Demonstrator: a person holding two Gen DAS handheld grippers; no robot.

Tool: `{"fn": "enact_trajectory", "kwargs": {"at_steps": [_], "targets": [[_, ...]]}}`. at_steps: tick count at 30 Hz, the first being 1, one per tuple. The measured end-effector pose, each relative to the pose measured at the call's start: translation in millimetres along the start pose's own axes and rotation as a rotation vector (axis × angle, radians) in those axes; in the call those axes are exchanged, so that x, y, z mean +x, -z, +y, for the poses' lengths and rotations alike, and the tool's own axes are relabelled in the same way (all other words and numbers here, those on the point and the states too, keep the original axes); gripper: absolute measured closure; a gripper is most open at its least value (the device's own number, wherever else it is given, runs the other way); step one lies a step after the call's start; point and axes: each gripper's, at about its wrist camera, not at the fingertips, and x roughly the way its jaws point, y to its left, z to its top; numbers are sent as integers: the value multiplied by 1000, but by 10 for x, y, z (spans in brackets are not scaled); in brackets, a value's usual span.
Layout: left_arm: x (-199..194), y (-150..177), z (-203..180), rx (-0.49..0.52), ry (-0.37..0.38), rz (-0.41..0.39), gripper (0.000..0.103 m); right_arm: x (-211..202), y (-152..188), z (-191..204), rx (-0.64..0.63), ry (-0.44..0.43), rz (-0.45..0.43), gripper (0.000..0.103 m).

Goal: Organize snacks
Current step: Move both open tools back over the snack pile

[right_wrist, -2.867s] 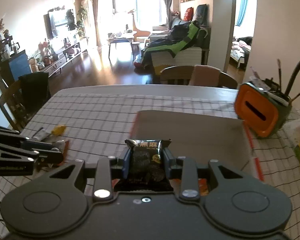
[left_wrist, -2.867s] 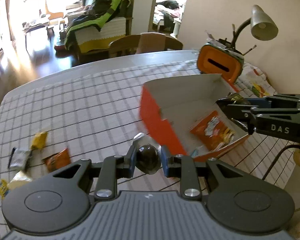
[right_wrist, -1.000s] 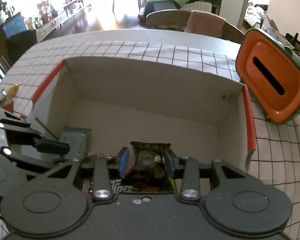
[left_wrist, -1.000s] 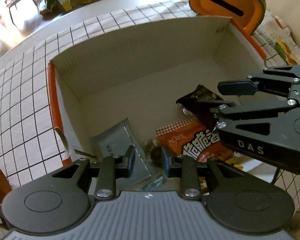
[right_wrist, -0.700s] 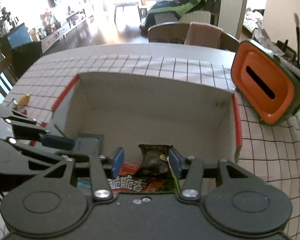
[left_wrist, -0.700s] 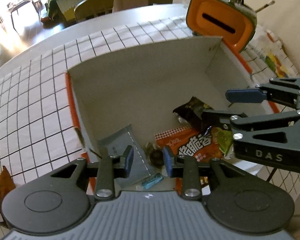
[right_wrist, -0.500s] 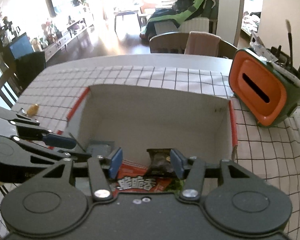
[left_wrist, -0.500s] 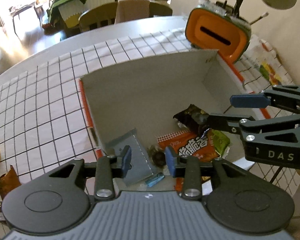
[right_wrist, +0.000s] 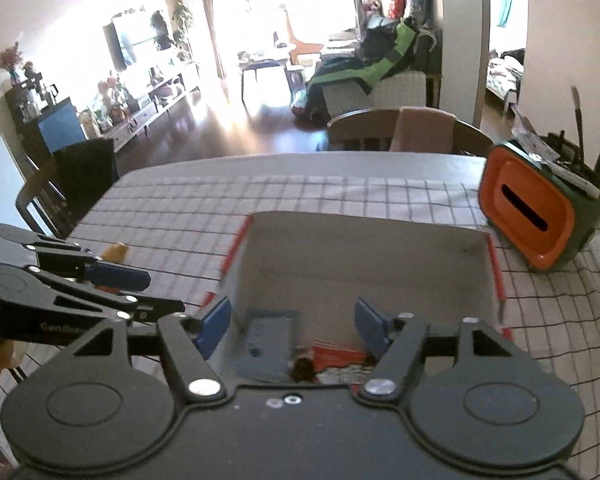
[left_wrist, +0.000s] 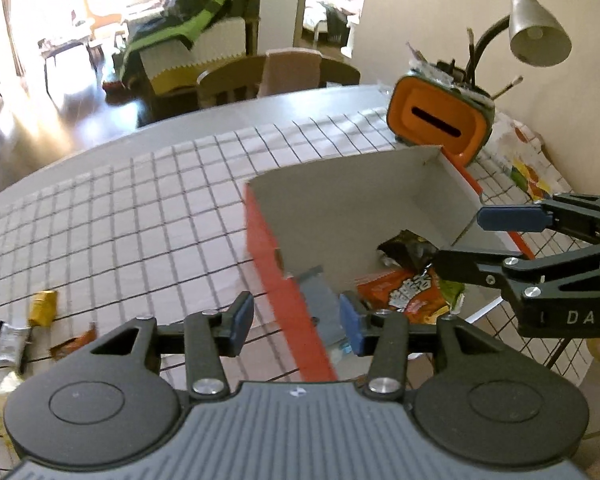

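Both grippers have let go and pulled back from the box (left_wrist: 356, 216) since the earlier frames, when the left one held a small dark sweet and the right one a dark packet. Now the left gripper (left_wrist: 296, 316) is spread wide and empty, straddling the box's orange near-left wall, and the right gripper (right_wrist: 294, 320) is also wide and empty above the box's near edge.

Inside the box lie the dark packet (left_wrist: 406, 250), an orange packet (left_wrist: 400, 292) printed with white characters too blurred to read, a grey pouch (left_wrist: 316, 296) and something small and brown (right_wrist: 302, 368). More snacks remain on the checked cloth (left_wrist: 140, 220) at far left — a yellow one (left_wrist: 43, 307), a silver one (left_wrist: 10, 342) and an orange-brown one (left_wrist: 74, 345).

Behind the box stands an orange-faced holder (left_wrist: 440, 124) with brushes, a lamp (left_wrist: 536, 34) over it. The right gripper's side reads "DAS"; the left one's reads "Gen Robo", cut off.
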Motion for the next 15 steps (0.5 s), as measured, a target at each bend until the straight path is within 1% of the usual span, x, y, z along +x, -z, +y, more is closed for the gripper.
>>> {"fn": "enact_trajectory", "kwargs": {"at_steps": [8,11,15], "targets": [[-402,261,377,-21,-11,-60,36,-1,-2,461,-15,-49,-39,22],[-522,367,530,-37,-12,-70,33,32,4,618,-17,-75,-51,16],[-659,497,737,-56,-28,-90,27,88,13,834,-18,-104,-59,14]]}}
